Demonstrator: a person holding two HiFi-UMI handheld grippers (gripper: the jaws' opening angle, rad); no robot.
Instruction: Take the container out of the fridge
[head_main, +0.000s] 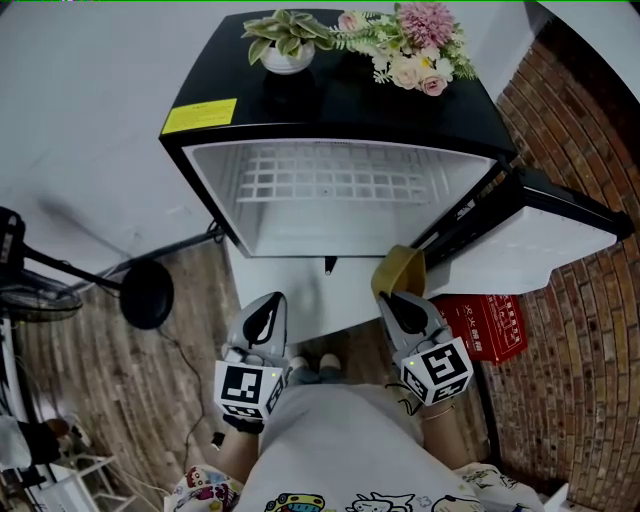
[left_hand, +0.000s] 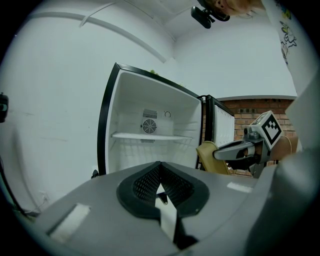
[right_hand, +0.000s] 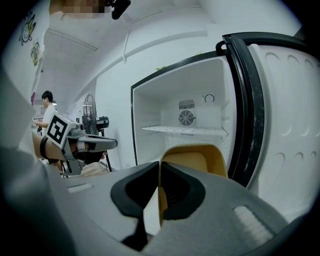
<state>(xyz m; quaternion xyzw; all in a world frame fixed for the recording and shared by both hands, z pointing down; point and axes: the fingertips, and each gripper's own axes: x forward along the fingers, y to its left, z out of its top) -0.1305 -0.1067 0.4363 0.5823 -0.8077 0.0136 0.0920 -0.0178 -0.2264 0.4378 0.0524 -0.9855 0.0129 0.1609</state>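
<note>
Wooden floorboards (head_main: 150, 400) and a brick wall (head_main: 580, 130) surround a small black fridge (head_main: 330, 105) that stands against a white wall, its door (head_main: 540, 225) swung open to the right. A potted plant (head_main: 285, 40) and a spray of flowers (head_main: 415, 40) sit on top. Inside, the white wire shelf (head_main: 330, 180) is bare.

A person stands in front, holding a claw in each hand. The right claw (head_main: 400, 297) is narrowed onto one wall of a mustard-yellow container (head_main: 398, 270), which hangs in the air outside the fridge, just in front of its lower right corner and close to the door's inner edge. The left claw (head_main: 268, 310) is closed on nothing and is held level beside it.

The container looks already clear of the fridge, so the risks lie in carrying it:
- The grip pinches one thin wall only, so the container may pivot or slide out if the hand tips or jerks.
- The open door is very near on the right, and a sideways swing could knock the container against it.
- The left claw cannot steady anything unless it opens.
- A red box (head_main: 490, 322) lies on the floor below the door, near the person's feet.
</note>
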